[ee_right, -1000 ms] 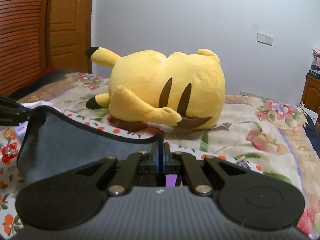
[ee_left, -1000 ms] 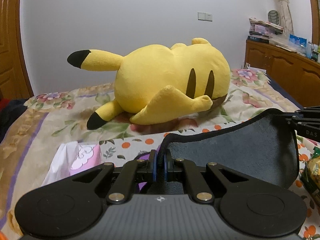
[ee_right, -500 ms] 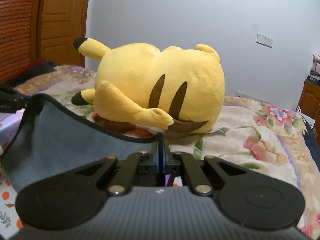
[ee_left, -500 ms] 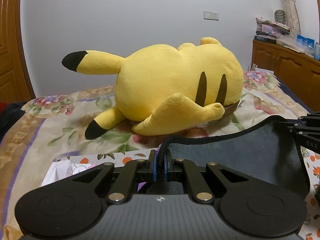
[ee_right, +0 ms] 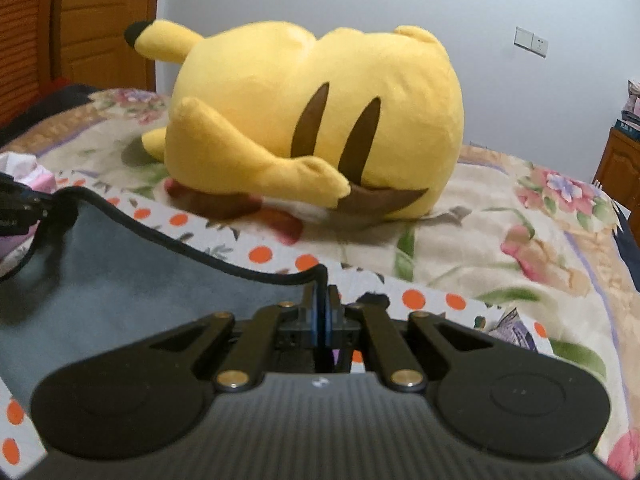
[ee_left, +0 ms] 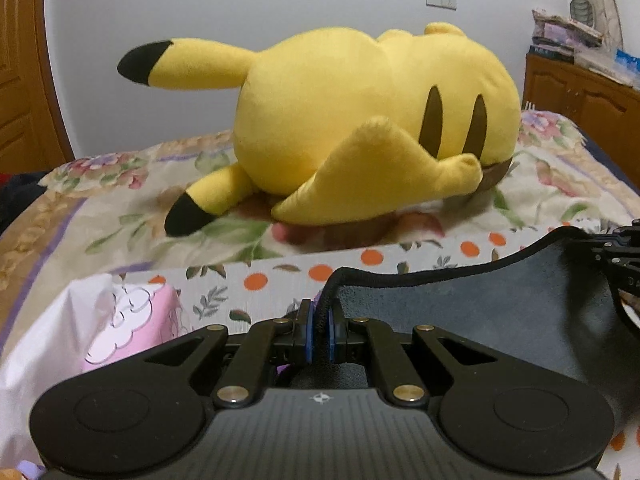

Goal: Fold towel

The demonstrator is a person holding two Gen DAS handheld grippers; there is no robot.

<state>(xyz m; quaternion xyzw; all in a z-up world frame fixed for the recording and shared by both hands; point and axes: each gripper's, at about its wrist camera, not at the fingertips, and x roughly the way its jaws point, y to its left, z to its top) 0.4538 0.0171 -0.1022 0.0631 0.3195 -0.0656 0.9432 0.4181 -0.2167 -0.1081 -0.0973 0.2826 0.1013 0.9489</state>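
A dark grey towel (ee_left: pixel 500 320) with a black hem hangs stretched between my two grippers above the bed. My left gripper (ee_left: pixel 320 320) is shut on one top corner of it. My right gripper (ee_right: pixel 320 308) is shut on the other top corner; the towel (ee_right: pixel 120 280) sags away to the left in the right wrist view. The right gripper also shows at the right edge of the left wrist view (ee_left: pixel 624 256), and the left gripper at the left edge of the right wrist view (ee_right: pixel 20 208). The towel's lower part is hidden behind the gripper bodies.
A big yellow plush toy (ee_left: pixel 360 120) lies on the flowered bedspread (ee_left: pixel 120 216) just beyond the towel. A white cloth with orange dots (ee_right: pixel 260 256) lies under the towel. A pink and white tissue pack (ee_left: pixel 120 320) sits front left. A wooden cabinet (ee_left: pixel 580 96) stands right.
Both grippers have carried the towel forward toward the plush toy, which looms larger. Over the last half second they have dropped lower, and the tissue pack shows more again.
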